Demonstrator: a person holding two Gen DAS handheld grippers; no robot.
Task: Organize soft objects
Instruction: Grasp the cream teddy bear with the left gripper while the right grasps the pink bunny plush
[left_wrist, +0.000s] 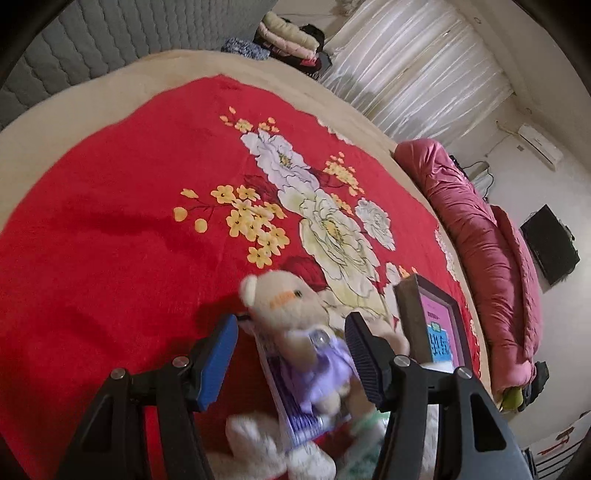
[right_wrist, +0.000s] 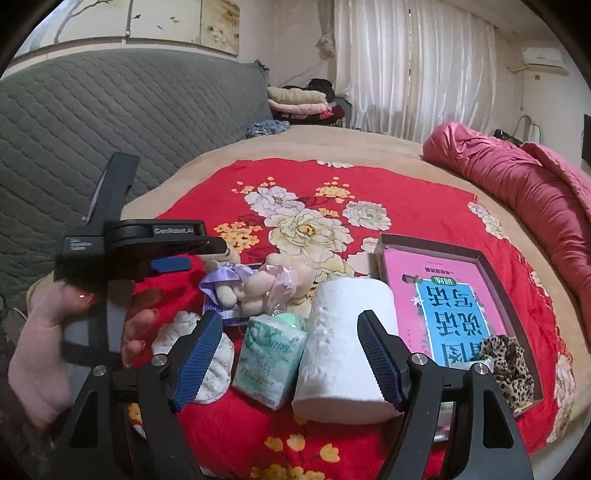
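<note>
Here your left gripper (left_wrist: 291, 354) stands with jaws wide apart on either side of a small teddy bear (left_wrist: 295, 317) in a purple dress, the pads not touching it; the bear lies on the red flowered blanket (left_wrist: 110, 206) beside a shallow box (right_wrist: 491, 266). Your right gripper (right_wrist: 290, 354) is likewise spread wide and holds nothing, hovering above a tissue pack (right_wrist: 271, 354) and a paper roll (right_wrist: 343, 332). A leopard scrunchie (right_wrist: 508, 362) rests in the box's near corner.
</note>
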